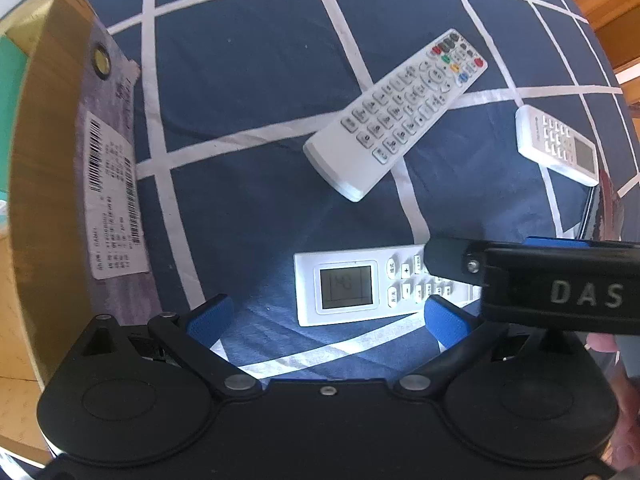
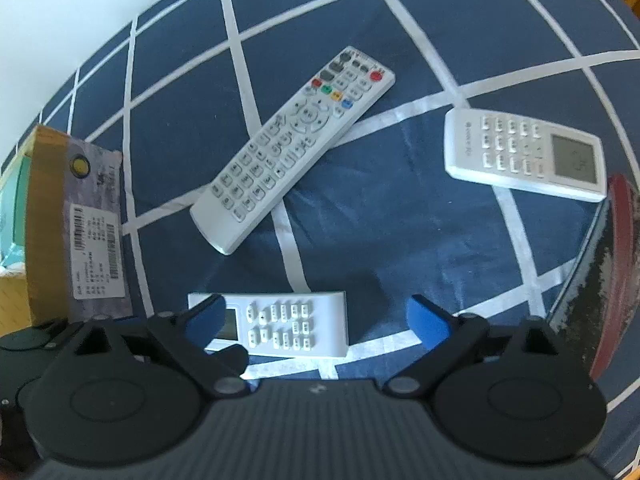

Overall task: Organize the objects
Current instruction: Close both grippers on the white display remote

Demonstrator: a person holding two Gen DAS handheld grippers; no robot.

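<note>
Both tongs (image 1: 328, 316) (image 2: 320, 320) point steeply down, spread over the remote (image 2: 280, 326).

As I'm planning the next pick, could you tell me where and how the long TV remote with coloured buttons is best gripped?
Grip the long TV remote from above, across its narrow width near mid-length. It lies flat and diagonal on the checked bedspread, so turn the gripper until its fingers straddle the long sides; both edges appear clear of the other remotes.

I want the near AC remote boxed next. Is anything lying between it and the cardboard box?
Nothing visible does. Only bare checked bedsheet lies between the near AC remote and the cardboard box to its left. The long TV remote sits farther away, off that path.
</note>
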